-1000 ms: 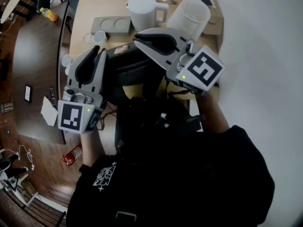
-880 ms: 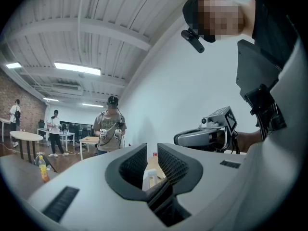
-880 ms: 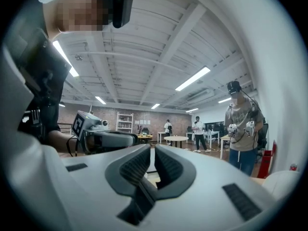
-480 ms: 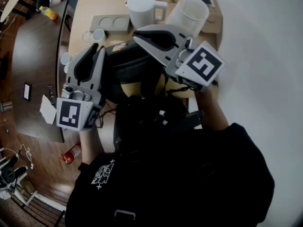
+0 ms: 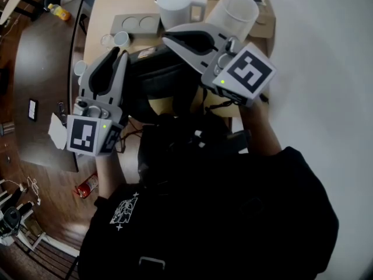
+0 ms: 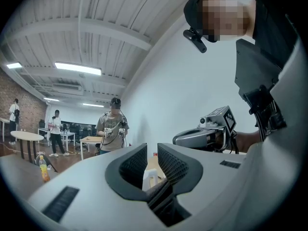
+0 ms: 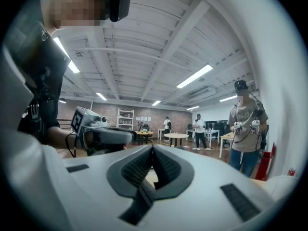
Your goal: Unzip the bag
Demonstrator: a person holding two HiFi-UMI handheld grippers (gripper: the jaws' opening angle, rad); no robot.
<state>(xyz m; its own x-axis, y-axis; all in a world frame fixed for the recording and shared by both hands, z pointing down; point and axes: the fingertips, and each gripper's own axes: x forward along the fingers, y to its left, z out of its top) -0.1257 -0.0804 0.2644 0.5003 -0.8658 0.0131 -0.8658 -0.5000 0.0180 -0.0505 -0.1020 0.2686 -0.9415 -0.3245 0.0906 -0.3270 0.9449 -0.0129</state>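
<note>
1. Bag (image 5: 154, 74) is in neither grip. The right gripper (image 7: 152, 153) has its jaws closing, the ribbed pads already meeting at the tips with nothing between them.
2. The left gripper (image 6: 152, 159) has its jaws slightly apart. Only the room and a bit of white show through the narrow gap, so it is empty too.
3. Both gripper views look level across the room rather than down. I judge the tools are held raised above the bag, one to each side, ready to come down on it.
4. From the head view, the left gripper (image 5: 116, 57) sits over the bag's left edge and the right gripper (image 5: 170, 39) over its far right part. That spacing would suit one bracing the cloth while the other takes the zip pull.
5. The bag is black, soft and slumped, lying on the tan table (image 5: 111, 4) just in front of the person. I cannot make out its zip or pull.
6. The gripper shells are smooth grey plastic, and the pads are dark and finely ridged.
7. Beyond the bag stand two white jugs (image 5: 175, 7) and a flat grey tray (image 5: 137, 23), clear of the work.
</note>
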